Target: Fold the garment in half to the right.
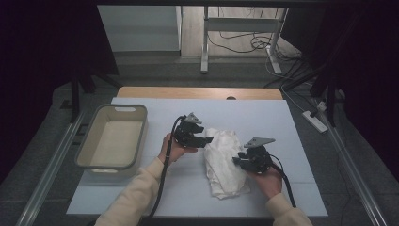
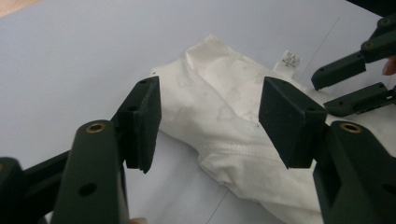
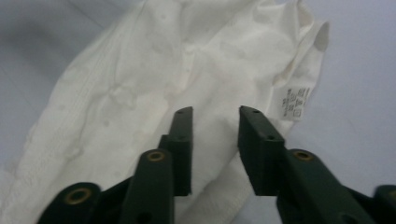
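A pale blue table (image 1: pixel 263 113) takes up the middle of the high view. At its left edge stands a beige plastic tub (image 1: pixel 112 141), and nothing lies inside it. Just right of the frame's centre lies a white garment (image 1: pixel 222 162), crumpled into a loose heap flat on the table, well apart from the tub. A small printed label (image 3: pixel 293 103) hangs off its edge at the right of the right gripper view.

The left gripper (image 1: pixel 203 140) sits at the upper left edge of the garment. In the left gripper view its jaws stand wide apart, with the cloth (image 2: pixel 233 135) lying beyond and between them and neither pad pressing on it, so it holds nothing. The right gripper (image 1: pixel 239 161) hovers over the right side of the heap. In the right gripper view its jaws (image 3: pixel 215 149) stand narrower, with a clear gap between them and cloth beneath, but they have not pinched a fold.

The work looks to be at its start: the garment is neither lifted nor laid out nor folded, and both grips are yet to be made.
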A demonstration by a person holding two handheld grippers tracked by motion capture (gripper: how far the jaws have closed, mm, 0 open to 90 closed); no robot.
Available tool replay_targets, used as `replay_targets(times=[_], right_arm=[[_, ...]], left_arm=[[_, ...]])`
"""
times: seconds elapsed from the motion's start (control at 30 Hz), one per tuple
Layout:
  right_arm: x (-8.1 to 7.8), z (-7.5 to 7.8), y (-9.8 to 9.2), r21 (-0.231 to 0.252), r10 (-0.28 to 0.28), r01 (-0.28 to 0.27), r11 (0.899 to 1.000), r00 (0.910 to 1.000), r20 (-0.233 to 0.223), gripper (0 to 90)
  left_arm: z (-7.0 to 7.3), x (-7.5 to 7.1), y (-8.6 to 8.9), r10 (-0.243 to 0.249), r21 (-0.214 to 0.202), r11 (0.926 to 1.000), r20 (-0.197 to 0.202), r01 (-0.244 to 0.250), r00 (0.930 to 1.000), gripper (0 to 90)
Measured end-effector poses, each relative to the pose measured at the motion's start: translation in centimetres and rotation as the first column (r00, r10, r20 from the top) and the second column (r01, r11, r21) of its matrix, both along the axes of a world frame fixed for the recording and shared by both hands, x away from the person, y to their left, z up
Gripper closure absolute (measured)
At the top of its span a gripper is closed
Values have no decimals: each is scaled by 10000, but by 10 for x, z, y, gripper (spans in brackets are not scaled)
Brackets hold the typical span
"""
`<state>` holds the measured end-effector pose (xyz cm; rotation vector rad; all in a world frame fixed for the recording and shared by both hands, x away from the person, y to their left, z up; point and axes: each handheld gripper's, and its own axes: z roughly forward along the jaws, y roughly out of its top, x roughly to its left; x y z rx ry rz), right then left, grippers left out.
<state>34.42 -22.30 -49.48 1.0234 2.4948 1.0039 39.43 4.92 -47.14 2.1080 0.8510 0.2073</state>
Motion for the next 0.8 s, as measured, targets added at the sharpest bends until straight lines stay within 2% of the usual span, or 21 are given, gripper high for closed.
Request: replay_targets(times=[0.1, 0.17, 0.37, 0.53, 0.7, 0.8], right_arm=[[-3, -3, -1, -146, 249, -252, 9996, 9996, -163, 846], [-5, -3, -3, -208, 387, -391, 9990, 9990, -212, 894], [-10, -1, -6, -188, 501, -505, 9985, 9986, -188, 894], [-20, 7, -6, 6, 727, -727, 9974, 9969, 307, 790], [-36, 16, -7, 297, 1097, -1114, 9933, 9925, 538, 686], [-45, 17, -6, 498, 1445, -1470, 9879, 9882, 507, 632]], left_arm=[[0, -1, 1, -3, 24, 10000, 3, 3, 10000, 396], [0, -2, 1, -30, 26, 10000, 24, 30, 10000, 396], [0, -2, 1, -11, 12, 10000, 38, 11, 10000, 395], [1, -3, 2, -24, 38, 10000, 78, 24, 10000, 394], [0, -3, 3, -54, 80, 10000, 65, 53, 10000, 394], [1, -4, 2, -58, 73, 10000, 84, 57, 9999, 392]])
